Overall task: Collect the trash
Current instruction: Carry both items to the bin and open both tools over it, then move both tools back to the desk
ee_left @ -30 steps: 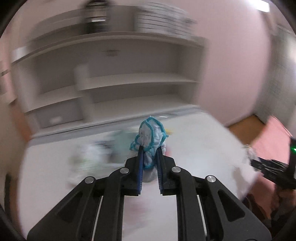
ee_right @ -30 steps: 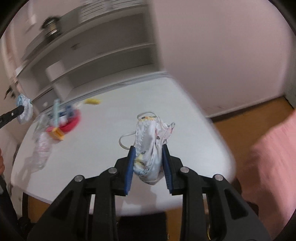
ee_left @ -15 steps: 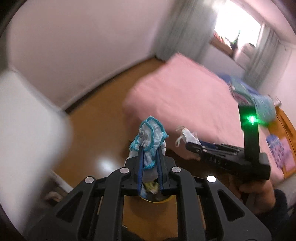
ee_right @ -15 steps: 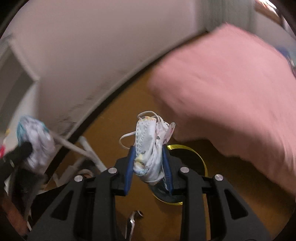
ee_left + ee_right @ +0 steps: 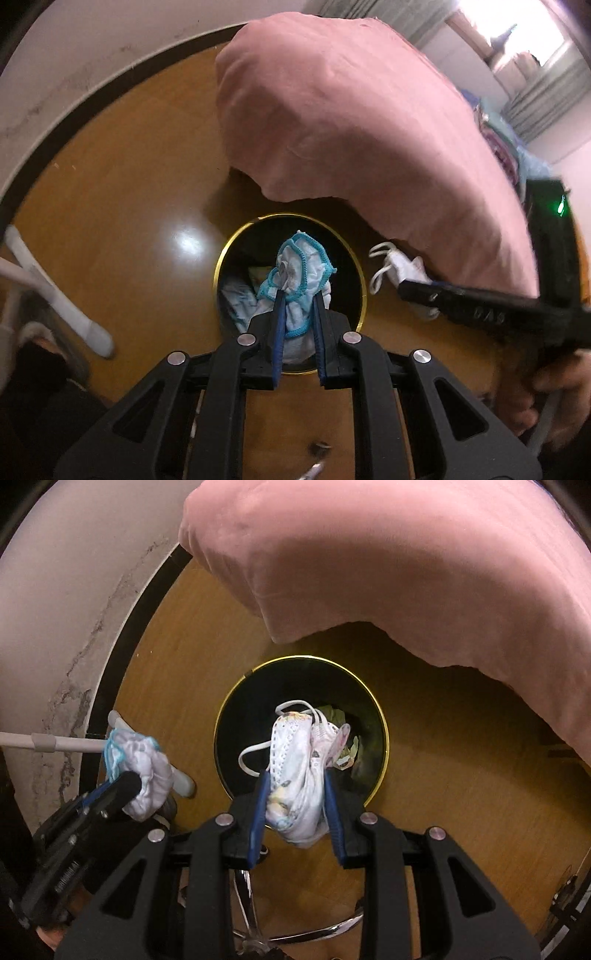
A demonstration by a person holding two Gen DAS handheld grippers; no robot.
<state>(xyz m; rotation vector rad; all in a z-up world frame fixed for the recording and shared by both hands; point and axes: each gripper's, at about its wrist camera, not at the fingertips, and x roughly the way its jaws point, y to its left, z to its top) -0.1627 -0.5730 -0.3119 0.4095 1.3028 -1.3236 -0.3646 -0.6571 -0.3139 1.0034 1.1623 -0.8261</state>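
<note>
- the crumpled white cloth with a turquoise crocheted edge (image 5: 297, 273) is pinched between the blue pads of the left hand-held gripper (image 5: 298, 334), which is clenched on it above the open mouth of the round black bin with a gold rim (image 5: 354, 269).
- the bunched white patterned face mask with white ear loops (image 5: 299, 771) sits squeezed in the right hand-held gripper (image 5: 297, 812), clamped on it, also over the bin (image 5: 236, 709).
- paper scraps and a pale blue piece lie inside the bin.
- the bin stands on the glossy brown wooden floor (image 5: 122, 192), just beside the overhanging pink bedspread (image 5: 351, 110).
- a white tube leg (image 5: 55, 291) stands on the floor to the left, near the cracked white wall with a dark skirting (image 5: 55, 646).
</note>
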